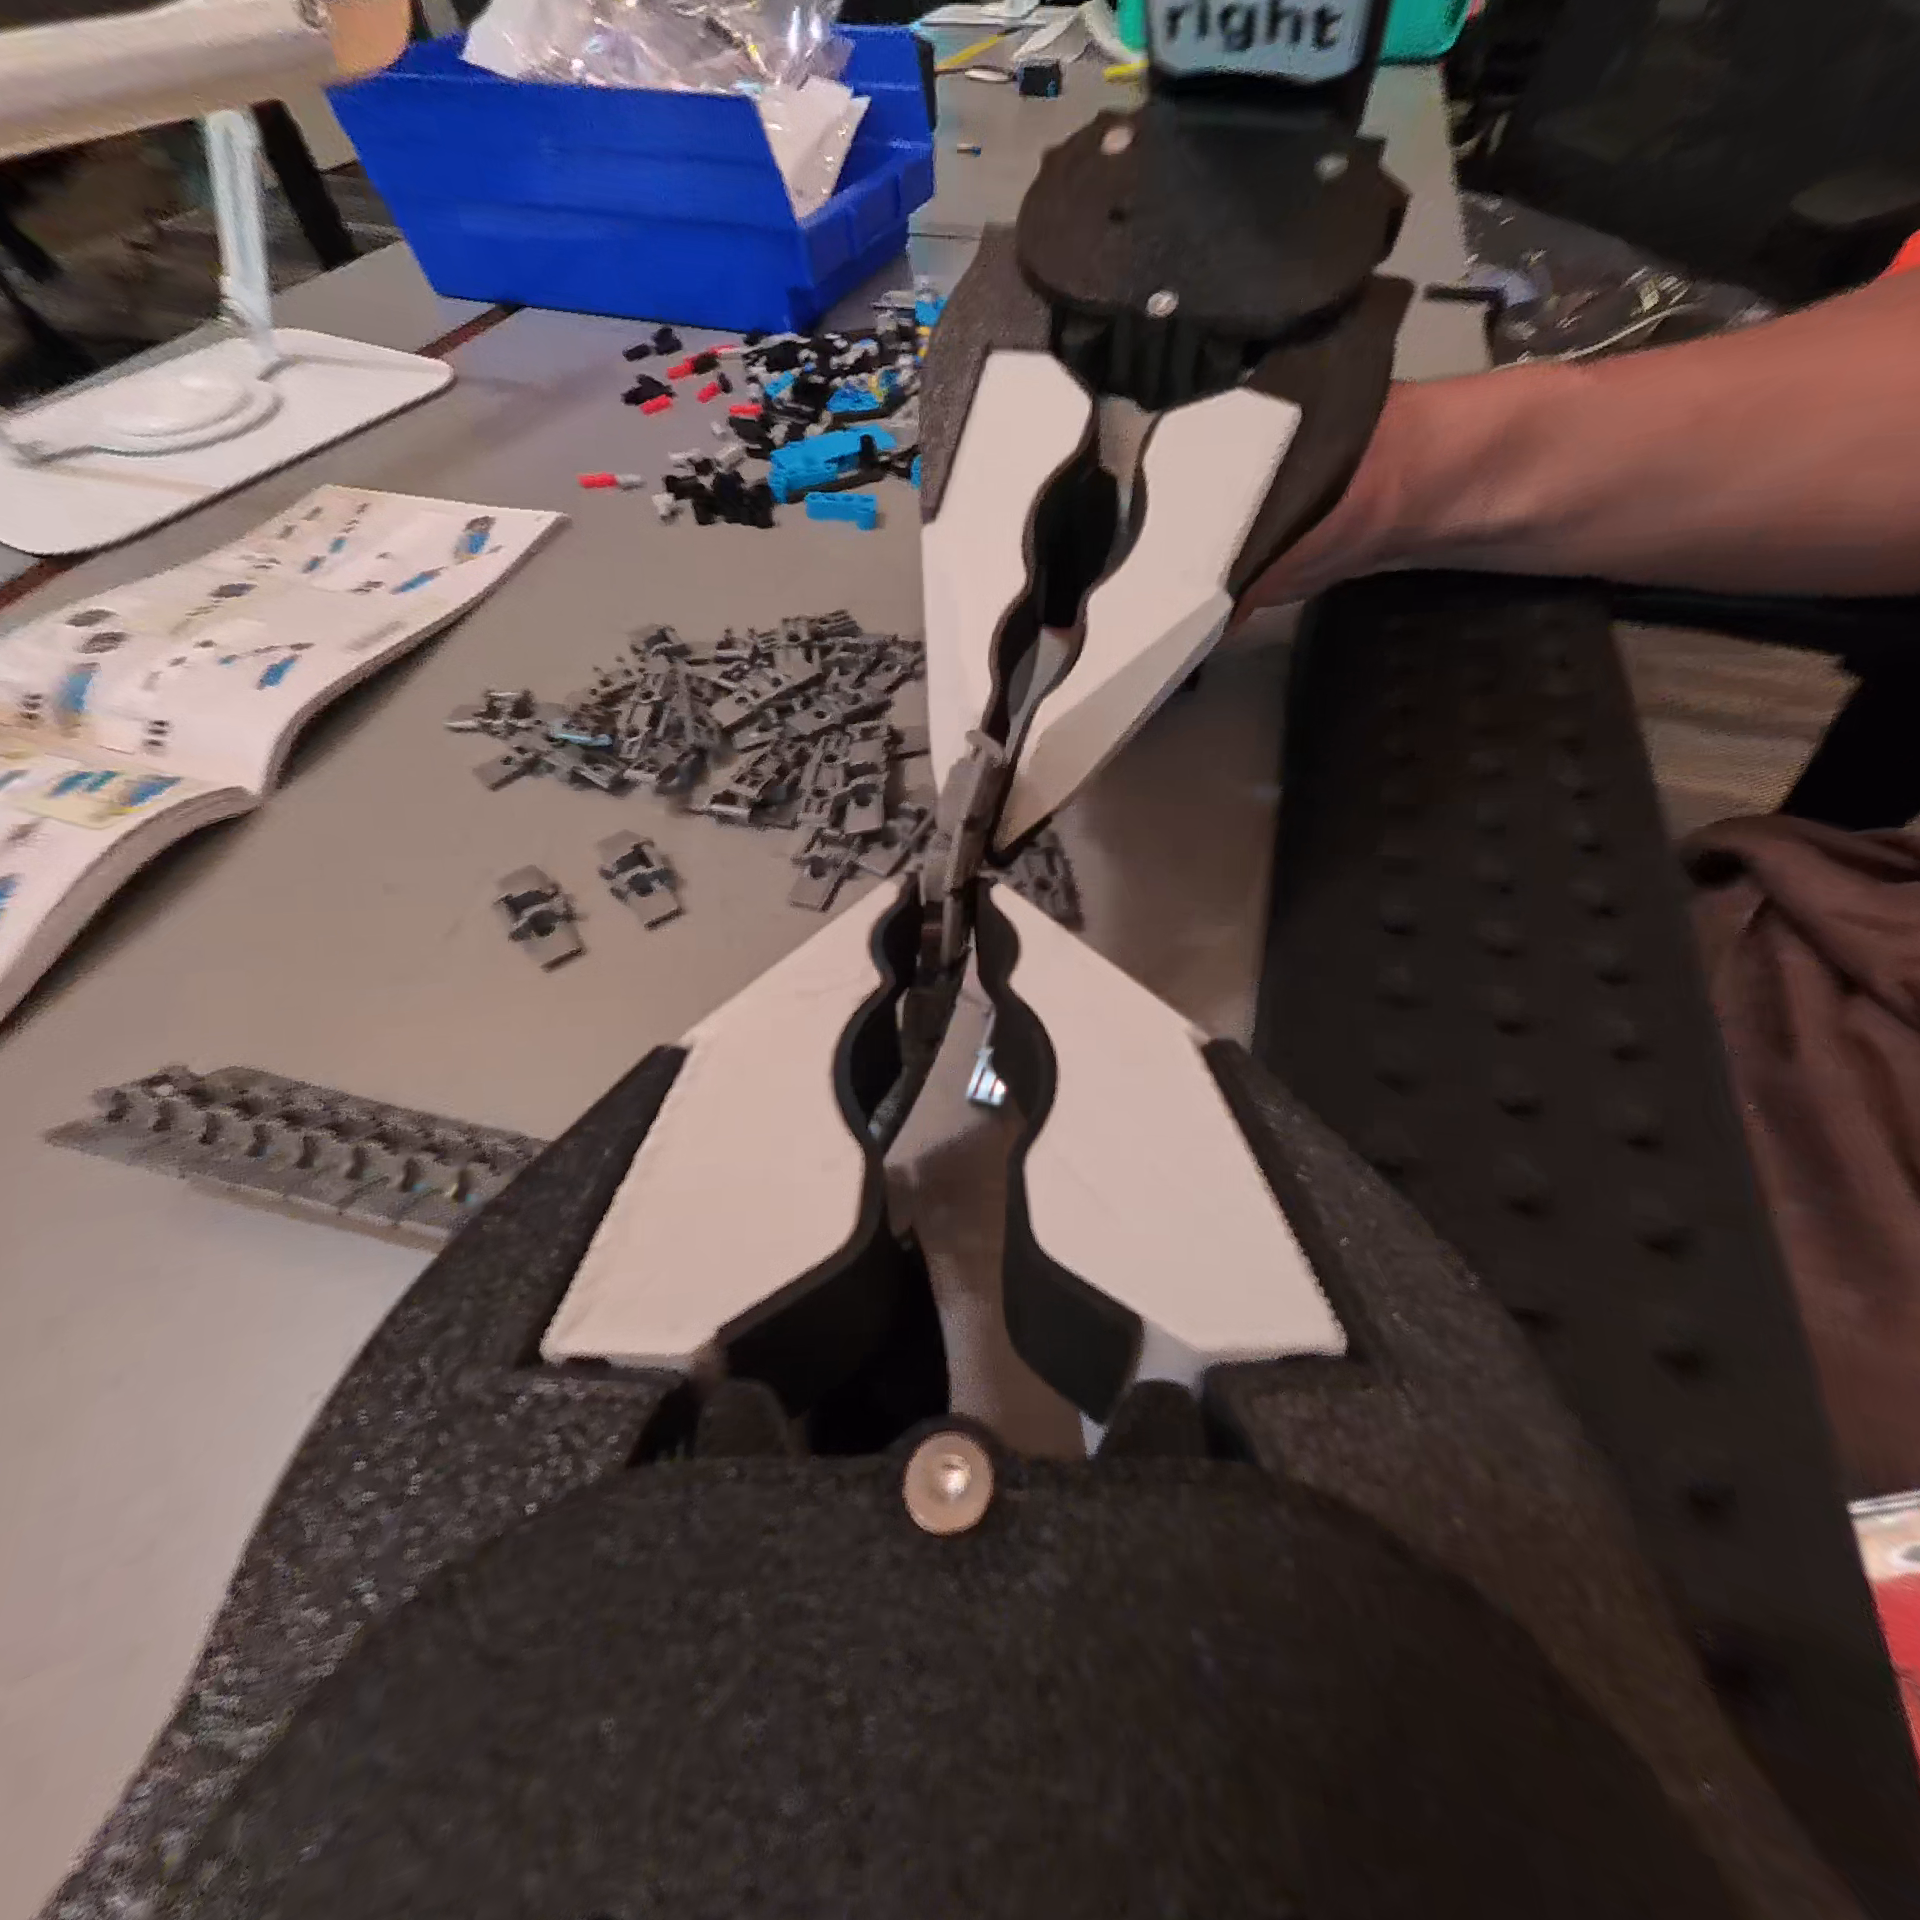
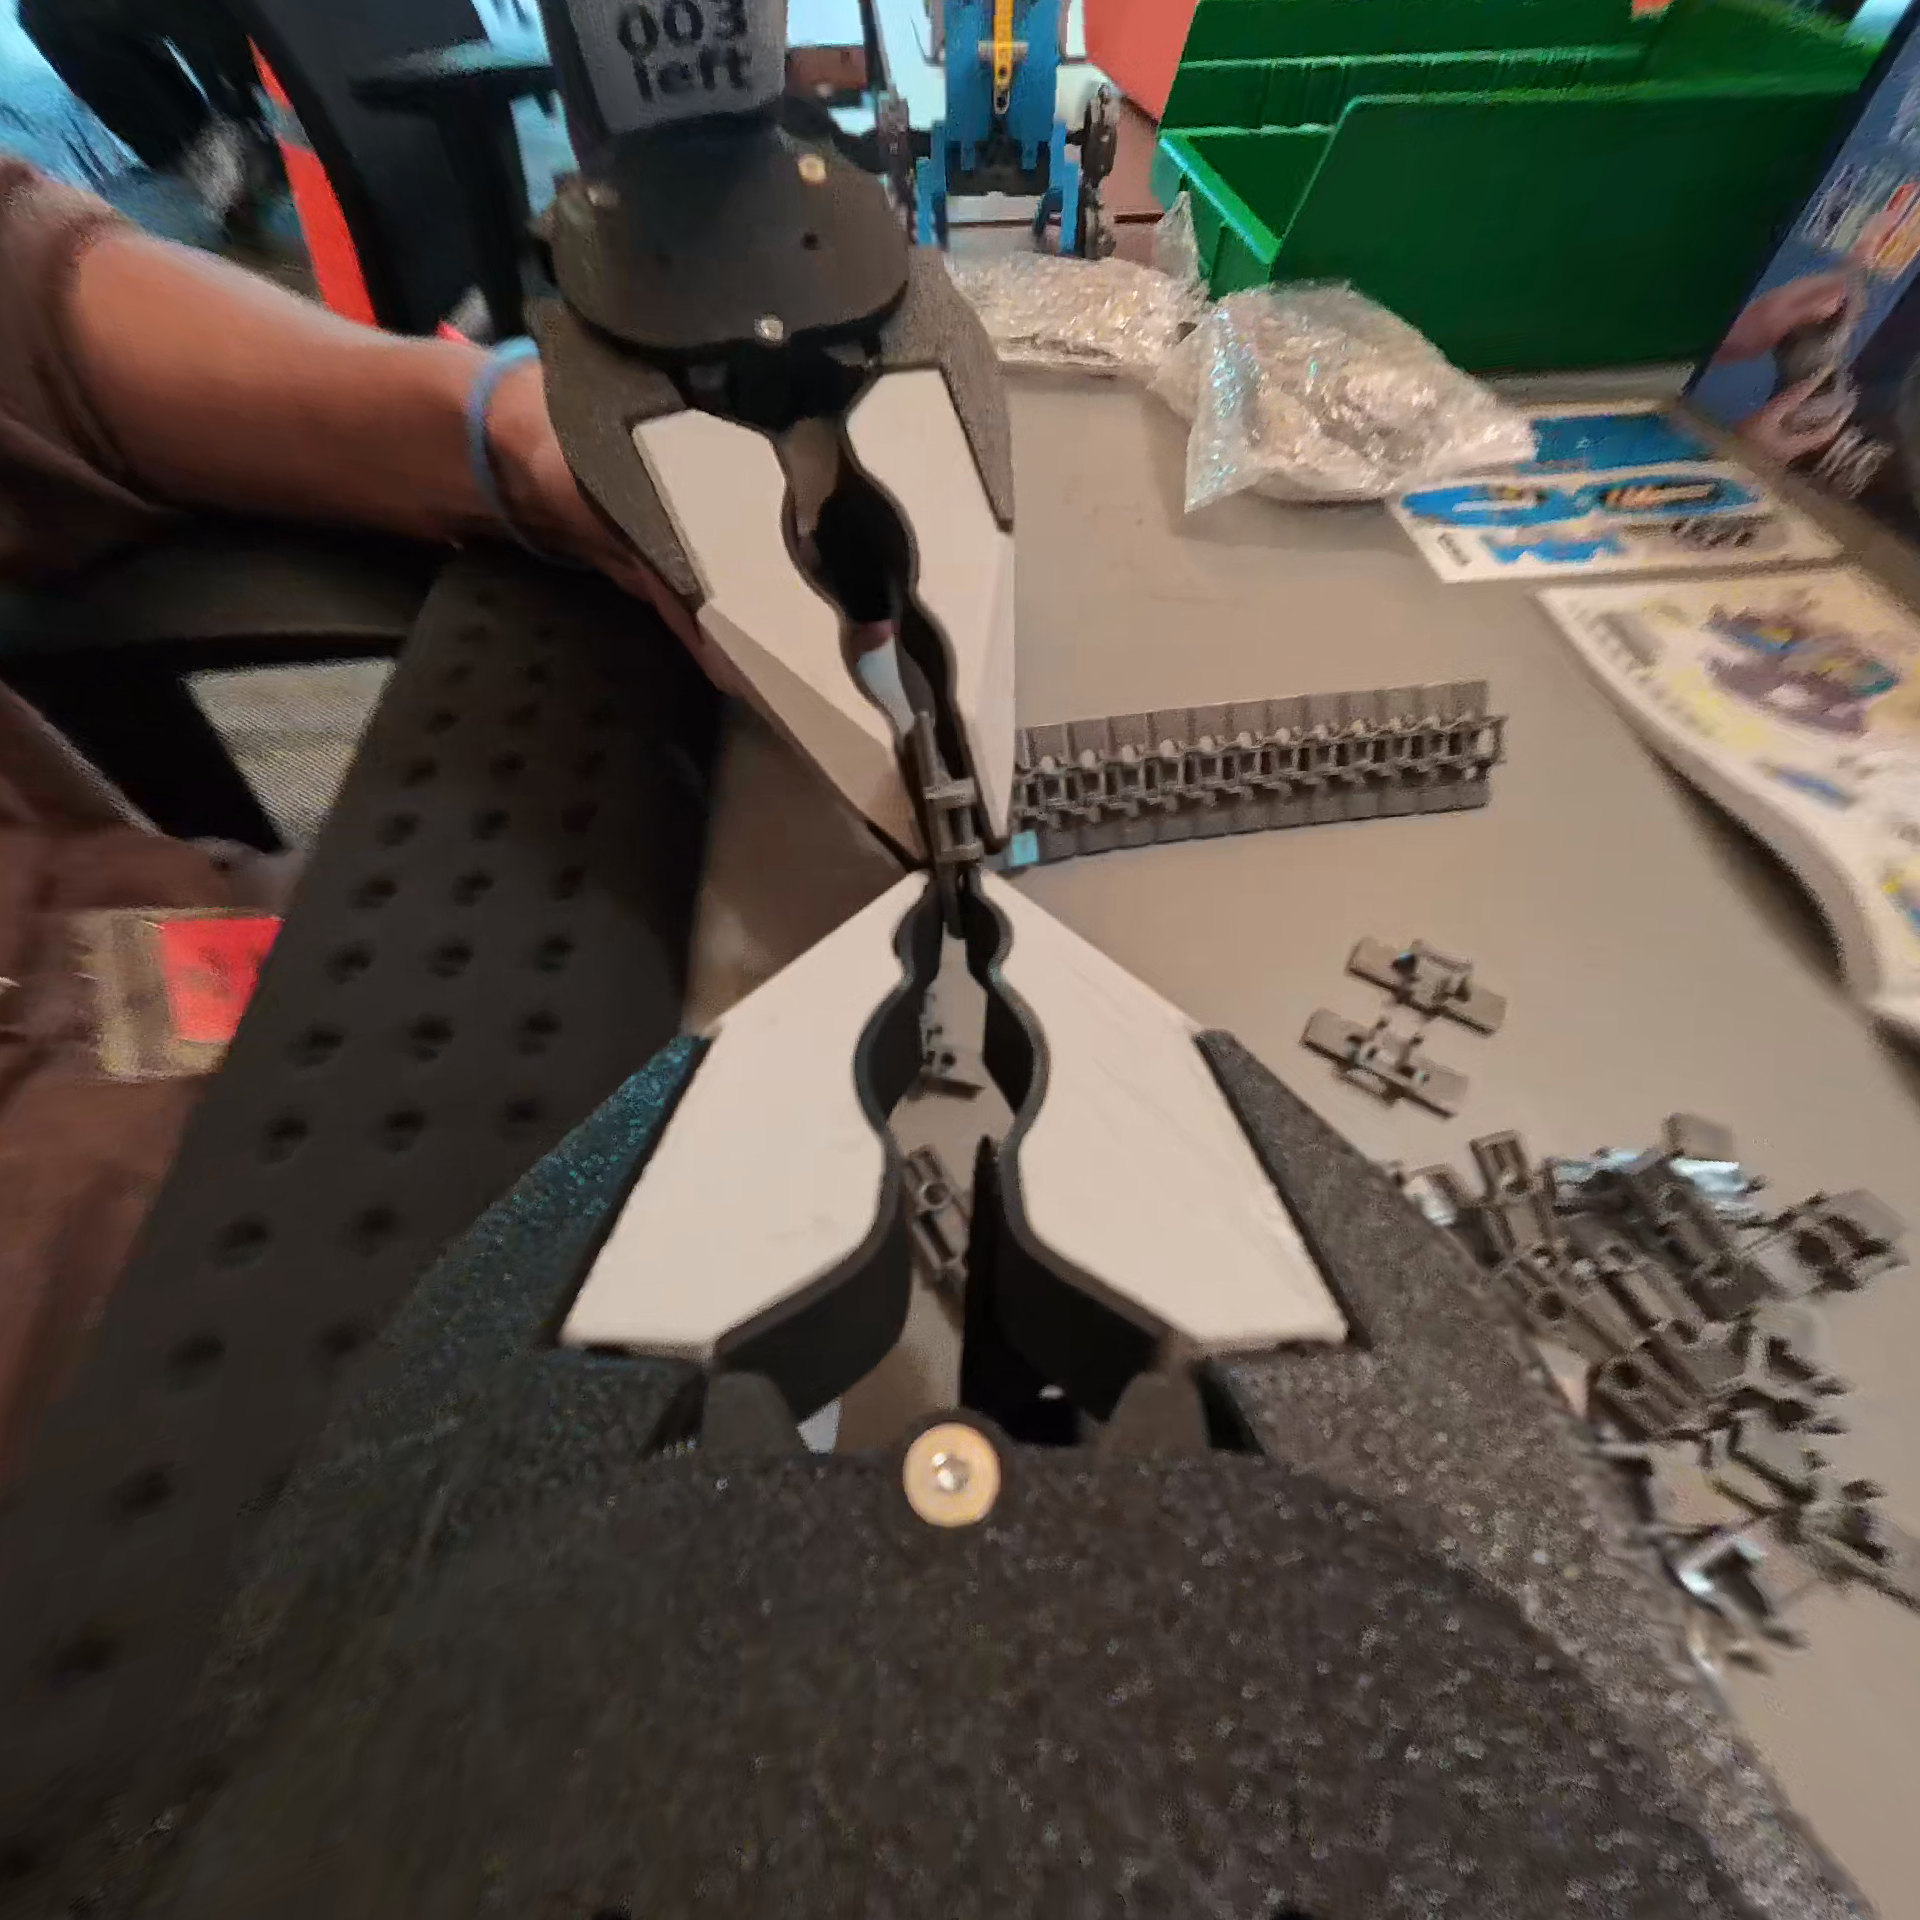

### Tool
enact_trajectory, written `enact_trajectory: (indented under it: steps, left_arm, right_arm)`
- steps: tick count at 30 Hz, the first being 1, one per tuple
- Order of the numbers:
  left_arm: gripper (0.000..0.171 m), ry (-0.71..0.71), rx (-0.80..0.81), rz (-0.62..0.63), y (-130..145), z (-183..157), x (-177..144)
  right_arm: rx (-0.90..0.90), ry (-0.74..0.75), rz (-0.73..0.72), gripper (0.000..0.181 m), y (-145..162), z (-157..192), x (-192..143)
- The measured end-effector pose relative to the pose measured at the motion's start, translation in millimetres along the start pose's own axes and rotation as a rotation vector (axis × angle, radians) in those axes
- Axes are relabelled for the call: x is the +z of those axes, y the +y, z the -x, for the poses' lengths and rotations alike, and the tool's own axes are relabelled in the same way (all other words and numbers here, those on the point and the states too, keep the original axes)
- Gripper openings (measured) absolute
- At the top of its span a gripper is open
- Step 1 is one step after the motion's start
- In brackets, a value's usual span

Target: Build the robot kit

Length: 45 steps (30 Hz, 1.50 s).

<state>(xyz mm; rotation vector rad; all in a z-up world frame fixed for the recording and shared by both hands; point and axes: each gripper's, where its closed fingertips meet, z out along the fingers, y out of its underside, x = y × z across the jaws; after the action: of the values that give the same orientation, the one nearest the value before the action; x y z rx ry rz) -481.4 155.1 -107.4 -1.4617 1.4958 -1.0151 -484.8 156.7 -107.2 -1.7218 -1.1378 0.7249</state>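
**Two tools meet tip to tip over the grey bench**

I see a grey bench strewn with small plastic building parts. In the left wrist view a blue bin sits at upper centre, an open instruction booklet lies at the left, and a heap of dark grey track links fills the middle. A mix of blue, black and red parts lies just below the bin. An assembled strip of grey track lies at lower left, with two loose joined links between it and the heap. In the right wrist view a green bin stands at upper right, with a clear plastic bag just below it.

My left tool is closed down on a grey link piece, which stands between its tips. My right tool is likewise pinched onto a grey link piece. The two tools meet tip to tip at frame centre, and the pieces touch there; I cannot tell whether they are joined.

A black perforated panel runs along the bench's near edge, at the right of the left wrist view. Bare bench shows in the lower left of that view, around the assembled strip.
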Motion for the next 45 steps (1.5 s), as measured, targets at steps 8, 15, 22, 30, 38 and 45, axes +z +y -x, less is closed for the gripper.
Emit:
enact_trajectory:
  steps: [8, 15, 22, 30, 38, 45]
  left_arm:
    - [0.008, -0.11, 0.081, -0.013, 0.3, 1.2, -21.5]
    - [0.007, -0.154, 0.062, -0.048, -0.3, 9.3, -22.9]
    - [0.007, -0.28, -0.067, -0.136, -10.6, 37.5, -32.4]
    - [0.007, -0.522, 0.013, -0.259, -29.6, 56.3, -72.1]
    - [0.007, -0.534, 0.16, -0.188, -30.1, 44.2, -60.1]
    - [0.007, -0.533, 0.171, -0.164, -27.0, 46.8, -56.4]
  right_arm:
    - [-0.132, -0.033, 0.115, 0.003, -2.4, 4.9, 21.1]
    - [-0.076, -0.004, 0.08, 0.026, -5.2, -18.7, 11.7]
    - [0.1, 0.165, 0.294, 0.026, 23.1, -122.6, 4.9]
    - [0.177, 0.185, 0.408, 0.021, 57.5, -109.7, 10.6]
    - [0.192, 0.231, 0.377, 0.026, 59.2, -107.7, 11.0]
    - [0.208, 0.182, 0.375, 0.02, 57.1, -96.8, 19.6]
